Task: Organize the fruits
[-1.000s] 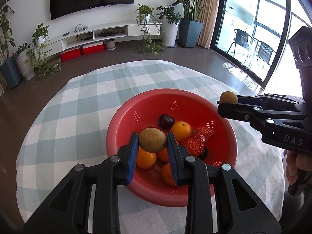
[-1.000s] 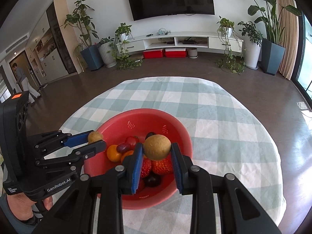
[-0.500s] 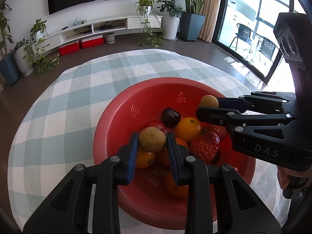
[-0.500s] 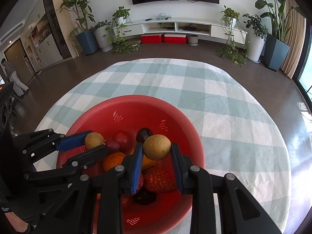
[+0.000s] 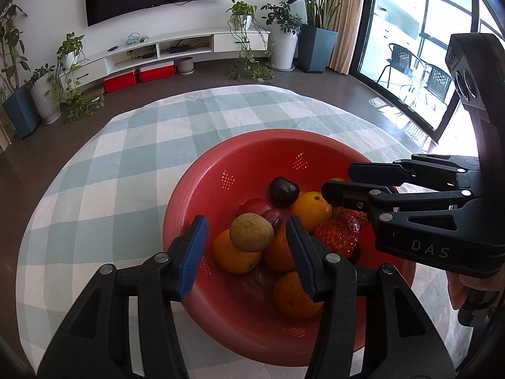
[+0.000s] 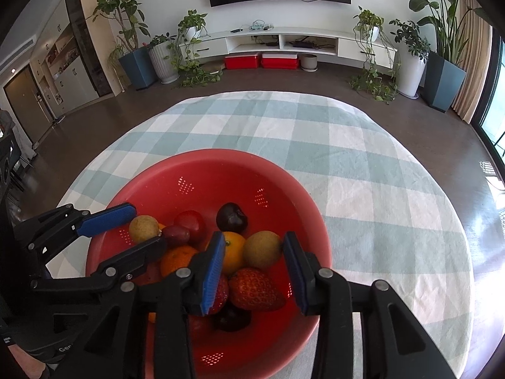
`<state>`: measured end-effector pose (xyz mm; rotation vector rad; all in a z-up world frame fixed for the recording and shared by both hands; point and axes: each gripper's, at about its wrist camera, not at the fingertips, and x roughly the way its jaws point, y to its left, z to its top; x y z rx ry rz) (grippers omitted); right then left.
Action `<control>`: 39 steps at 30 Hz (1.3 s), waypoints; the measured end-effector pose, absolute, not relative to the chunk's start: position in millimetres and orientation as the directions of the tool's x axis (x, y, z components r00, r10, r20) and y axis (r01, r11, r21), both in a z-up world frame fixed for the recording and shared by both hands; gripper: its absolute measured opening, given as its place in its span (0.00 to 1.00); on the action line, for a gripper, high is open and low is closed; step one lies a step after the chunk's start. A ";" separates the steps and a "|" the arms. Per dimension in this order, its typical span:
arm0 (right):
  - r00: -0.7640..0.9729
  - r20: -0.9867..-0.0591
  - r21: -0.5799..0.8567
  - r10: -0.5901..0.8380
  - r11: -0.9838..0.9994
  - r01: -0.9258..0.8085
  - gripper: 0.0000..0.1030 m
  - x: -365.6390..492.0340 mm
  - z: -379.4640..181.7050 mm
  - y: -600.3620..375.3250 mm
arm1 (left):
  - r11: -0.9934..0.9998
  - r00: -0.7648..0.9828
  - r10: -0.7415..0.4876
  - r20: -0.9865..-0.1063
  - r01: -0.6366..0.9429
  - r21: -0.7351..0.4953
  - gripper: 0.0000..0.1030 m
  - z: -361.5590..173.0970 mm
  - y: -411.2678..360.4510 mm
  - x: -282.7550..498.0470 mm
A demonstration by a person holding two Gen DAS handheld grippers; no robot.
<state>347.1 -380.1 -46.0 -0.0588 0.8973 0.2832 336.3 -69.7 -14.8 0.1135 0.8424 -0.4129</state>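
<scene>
A red colander bowl (image 5: 240, 164) (image 6: 151, 186) sits on the checked tablecloth and holds oranges, strawberries, dark cherries and tomatoes. My left gripper (image 5: 247, 246) is open over the bowl; a tan round fruit (image 5: 251, 233) lies between its jaws on the pile, touching neither pad. My right gripper (image 6: 257, 262) is open too; a second tan fruit (image 6: 263, 250) rests among the fruit between its jaws, close to the right pad. Each gripper shows in the other's view: the right one (image 5: 350, 178), the left one (image 6: 143, 225).
The round table with the green and white checked cloth (image 6: 363, 173) extends beyond the bowl on all sides. The table edge falls to a dark floor. A TV unit and potted plants stand far behind.
Both grippers opened and let go of their tan fruits, which now lie in the bowl. Both had moved in over the bowl from its sides.
</scene>
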 end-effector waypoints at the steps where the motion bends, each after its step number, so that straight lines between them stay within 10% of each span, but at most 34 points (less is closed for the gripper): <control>1: 0.593 -0.775 0.067 0.218 0.962 -0.267 0.40 345.4 -45.2 -380.4 | 0.915 0.593 -0.311 -0.743 0.398 -0.065 0.50 -13.4 -69.1 335.6; 7: 0.637 -0.741 0.065 0.214 0.966 -0.250 0.43 325.6 -30.3 -385.4 | 0.916 0.620 -0.319 -0.717 0.396 -0.065 0.74 -1.6 -62.9 317.3; 11: 0.707 -0.679 0.044 0.200 0.971 -0.234 0.72 295.2 -13.6 -388.8 | 0.921 0.678 -0.333 -0.655 0.383 -0.072 1.00 15.5 -50.0 283.6; 26: 0.878 -0.454 0.072 0.154 0.988 -0.136 1.00 159.0 13.6 -403.2 | 0.970 0.873 -0.134 -0.469 0.213 0.121 1.00 62.6 -36.1 133.8; 39: 0.932 -0.358 0.027 0.053 0.999 -0.047 1.00 76.7 44.7 -404.8 | 0.991 0.861 -0.116 -0.496 0.133 -0.001 1.00 93.0 -27.5 65.4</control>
